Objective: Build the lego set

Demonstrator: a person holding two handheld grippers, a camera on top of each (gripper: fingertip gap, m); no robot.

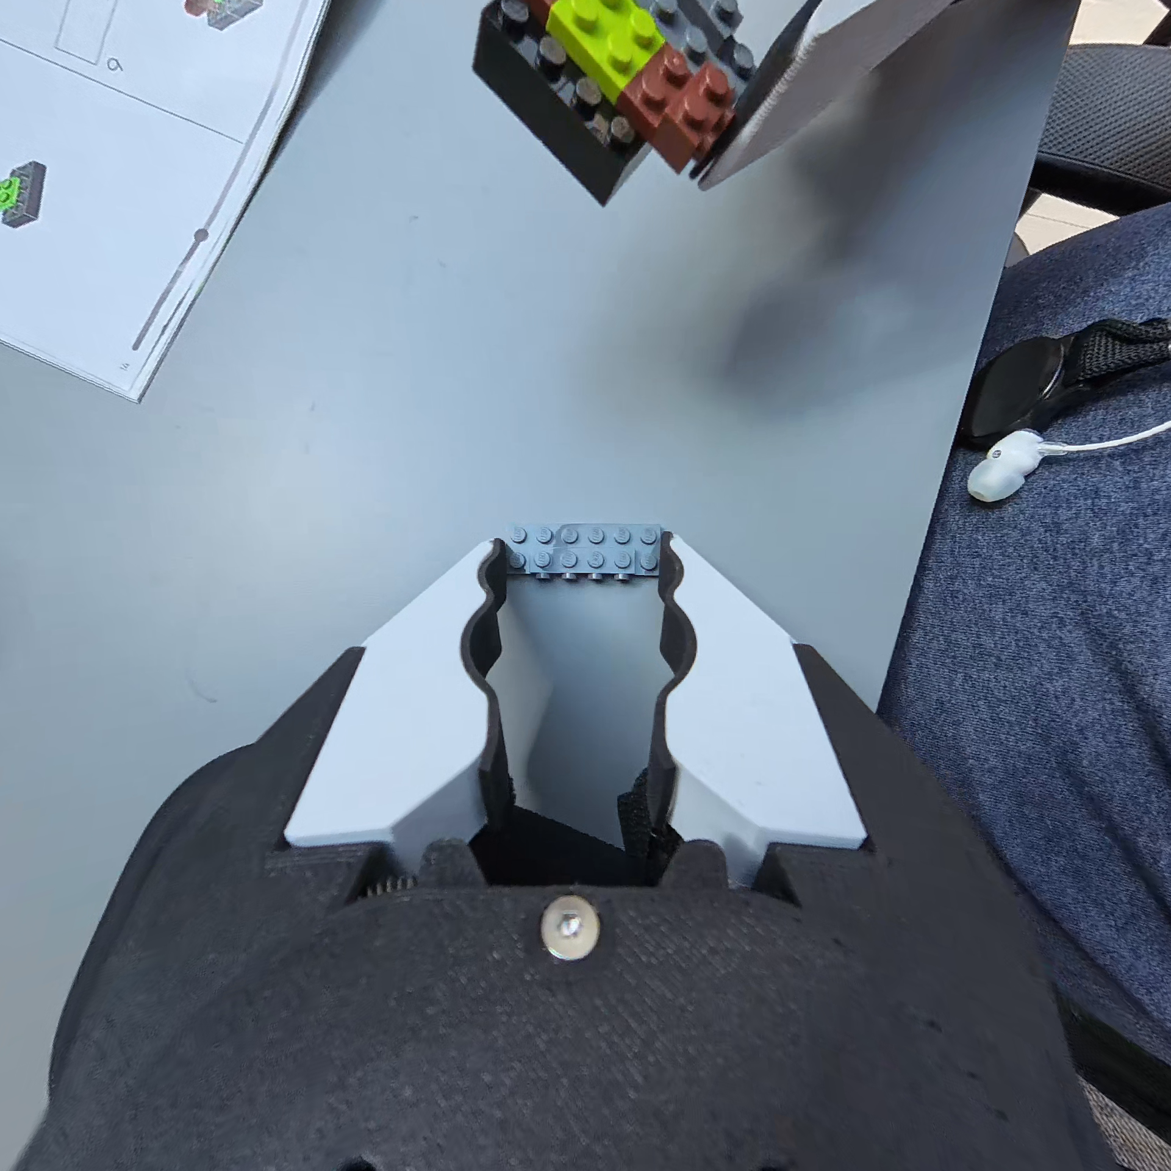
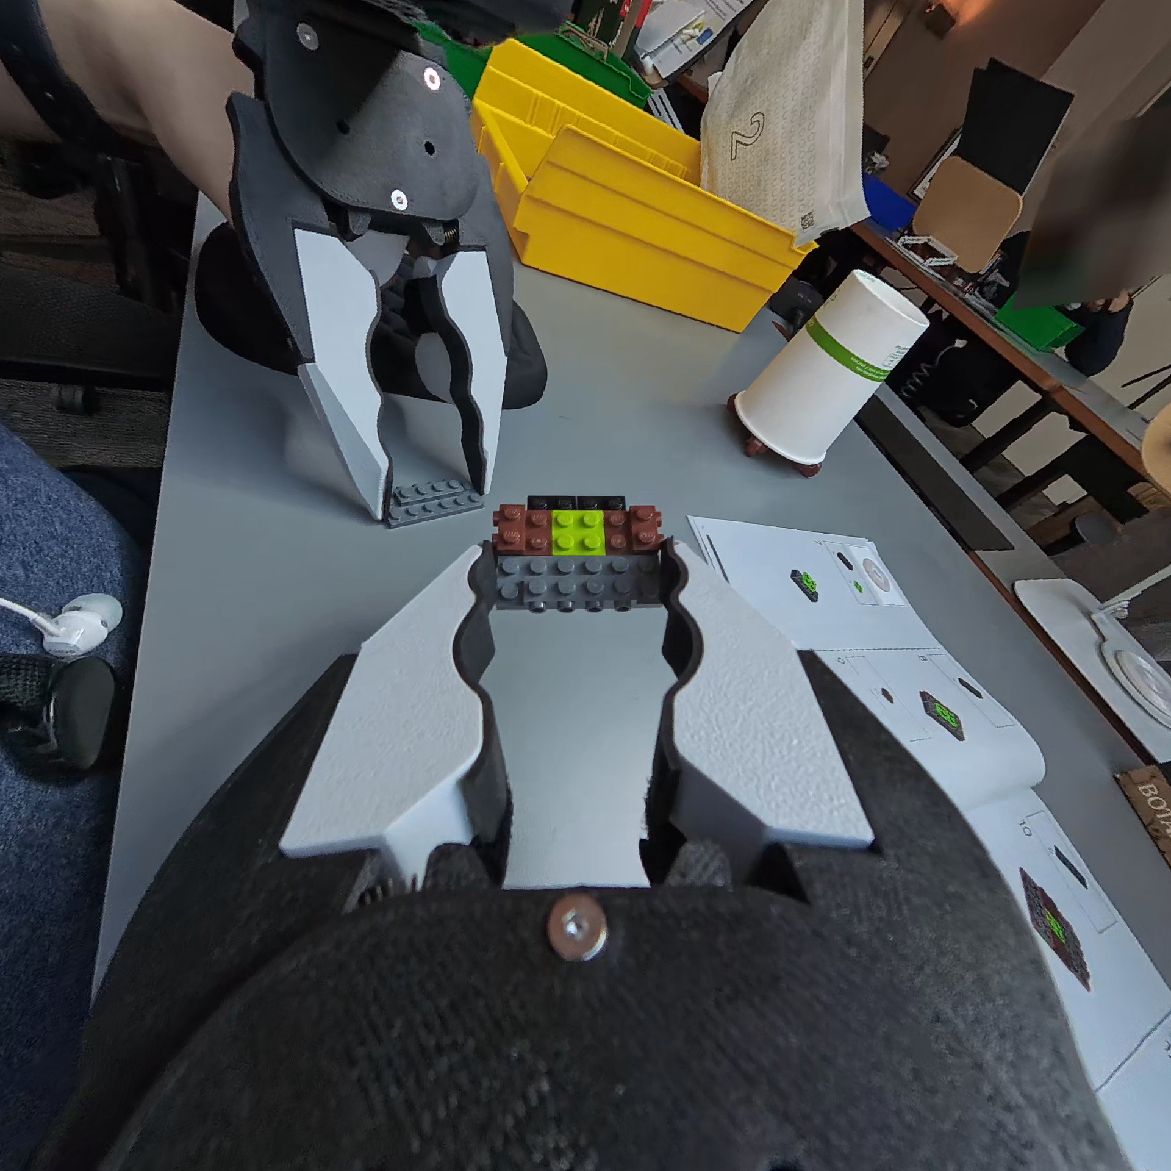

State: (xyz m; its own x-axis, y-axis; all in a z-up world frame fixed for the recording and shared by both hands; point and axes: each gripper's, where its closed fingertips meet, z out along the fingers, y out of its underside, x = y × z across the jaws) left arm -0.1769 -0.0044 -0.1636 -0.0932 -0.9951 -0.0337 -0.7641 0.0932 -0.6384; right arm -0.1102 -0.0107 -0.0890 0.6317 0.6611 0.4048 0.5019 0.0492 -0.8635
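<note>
A flat grey studded plate (image 1: 583, 543) lies on the grey table (image 1: 443, 380). My left gripper (image 1: 583, 561) points down at it with one fingertip against each short end, shut on it; it also shows in the right wrist view (image 2: 434, 491) with the plate (image 2: 431, 500) between its tips. My right gripper (image 2: 576, 570) is shut on the ends of the lego build (image 2: 576, 557), which has a black base, dark grey plates, brown bricks and a lime brick. In the left wrist view the build (image 1: 602, 82) hangs above the table beside a right finger (image 1: 824, 95).
An open instruction booklet (image 2: 887, 665) lies right of the build, also in the left wrist view (image 1: 127, 158). Yellow bins (image 2: 633, 209) and an upturned paper cup (image 2: 830, 367) stand at the back. The table edge, a person's lap and a white earbud (image 1: 1007, 469) are close. The white earbud (image 1: 1007, 469) lies around 9 cm away from my left fingertips.
</note>
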